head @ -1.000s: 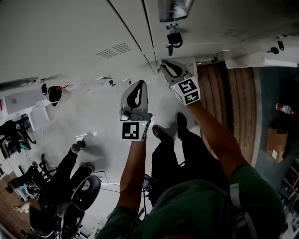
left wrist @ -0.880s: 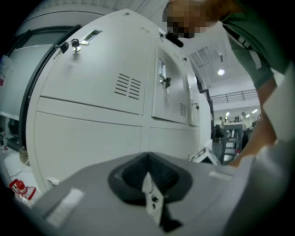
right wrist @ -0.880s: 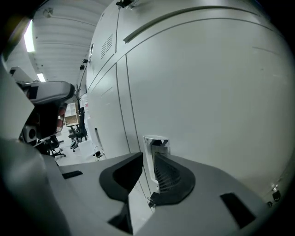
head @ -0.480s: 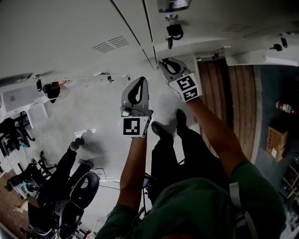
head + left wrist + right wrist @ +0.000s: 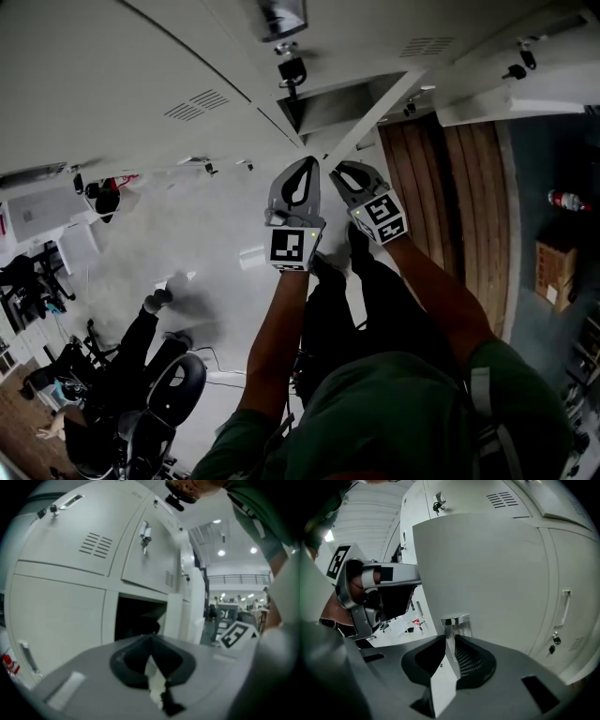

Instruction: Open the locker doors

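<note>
A bank of pale grey lockers (image 5: pixel 141 84) fills the top of the head view. One low door (image 5: pixel 370 117) stands swung outward, seen edge-on, with the dark compartment (image 5: pixel 319 108) behind it exposed. My right gripper (image 5: pixel 345 173) is shut on that door's chrome handle (image 5: pixel 457 620), which sits pinched between the jaws in the right gripper view, the door panel (image 5: pixel 487 569) rising just beyond. My left gripper (image 5: pixel 300 183) hangs close beside the right one, shut and holding nothing. Its own view looks past the gripper (image 5: pixel 151 641) into the open compartment (image 5: pixel 140 620).
A key hangs in the lock (image 5: pixel 291 70) of the door above. The neighbouring doors stay closed. A person sits in a chair (image 5: pixel 141 384) at lower left. Wooden flooring (image 5: pixel 450 187), a bottle (image 5: pixel 567 200) and a cardboard box (image 5: pixel 553 272) lie to the right.
The low locker door has swung outward with my right gripper on its handle, exposing the dark compartment. My left gripper has shifted right, ending close beside the right one.
</note>
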`<state>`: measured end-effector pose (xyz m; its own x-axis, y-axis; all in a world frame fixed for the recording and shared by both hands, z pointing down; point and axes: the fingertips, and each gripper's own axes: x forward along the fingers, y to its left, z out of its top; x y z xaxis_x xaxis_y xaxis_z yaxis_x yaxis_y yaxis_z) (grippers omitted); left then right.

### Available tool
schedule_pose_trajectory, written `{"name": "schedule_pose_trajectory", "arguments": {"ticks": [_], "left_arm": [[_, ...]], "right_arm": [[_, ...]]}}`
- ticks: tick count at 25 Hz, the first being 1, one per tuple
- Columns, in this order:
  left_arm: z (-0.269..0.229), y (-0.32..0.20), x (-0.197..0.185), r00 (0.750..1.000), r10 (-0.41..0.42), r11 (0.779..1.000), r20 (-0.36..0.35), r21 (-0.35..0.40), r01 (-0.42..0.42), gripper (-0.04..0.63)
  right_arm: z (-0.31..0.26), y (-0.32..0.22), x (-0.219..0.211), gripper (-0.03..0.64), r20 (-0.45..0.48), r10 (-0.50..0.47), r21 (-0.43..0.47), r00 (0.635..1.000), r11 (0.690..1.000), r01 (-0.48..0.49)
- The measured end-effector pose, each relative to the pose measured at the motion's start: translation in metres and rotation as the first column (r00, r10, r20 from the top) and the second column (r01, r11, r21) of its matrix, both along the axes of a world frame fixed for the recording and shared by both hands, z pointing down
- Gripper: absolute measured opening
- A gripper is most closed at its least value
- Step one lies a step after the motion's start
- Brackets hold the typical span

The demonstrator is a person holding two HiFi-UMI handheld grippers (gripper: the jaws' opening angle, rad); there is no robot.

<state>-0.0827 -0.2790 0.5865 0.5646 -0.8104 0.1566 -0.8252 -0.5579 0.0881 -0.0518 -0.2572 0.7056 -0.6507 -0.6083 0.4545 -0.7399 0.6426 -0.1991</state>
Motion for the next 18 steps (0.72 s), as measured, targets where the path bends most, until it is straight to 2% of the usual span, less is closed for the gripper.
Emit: {"name": "schedule_pose_trajectory", "arguments": {"ticks": [8,14,18], "left_arm": [[-0.015,0.034,0.068,0.990,0.143,0.990,0.004,0.000,-0.143,-0.012],[-0.020,0.058,0.116,0.971,0.239,0.971,0.007,-0.025,-0.239,-0.012],[-0.020,0.072,0.143,0.952,0.302,0.952,0.037,-0.061,-0.300,-0.012]], "right_arm": [[-0.006,0.052,0.062,0.057,-0.024,0.151,-0.084,0.988,0.985,-0.152],[-0.029,0.069,0.110,0.055,-0.034,0.268,-0.085,0.963,0.959,-0.270],[-0.049,0.073,0.139,0.052,-0.029,0.321,-0.065,0.947,0.944,-0.322]]}}
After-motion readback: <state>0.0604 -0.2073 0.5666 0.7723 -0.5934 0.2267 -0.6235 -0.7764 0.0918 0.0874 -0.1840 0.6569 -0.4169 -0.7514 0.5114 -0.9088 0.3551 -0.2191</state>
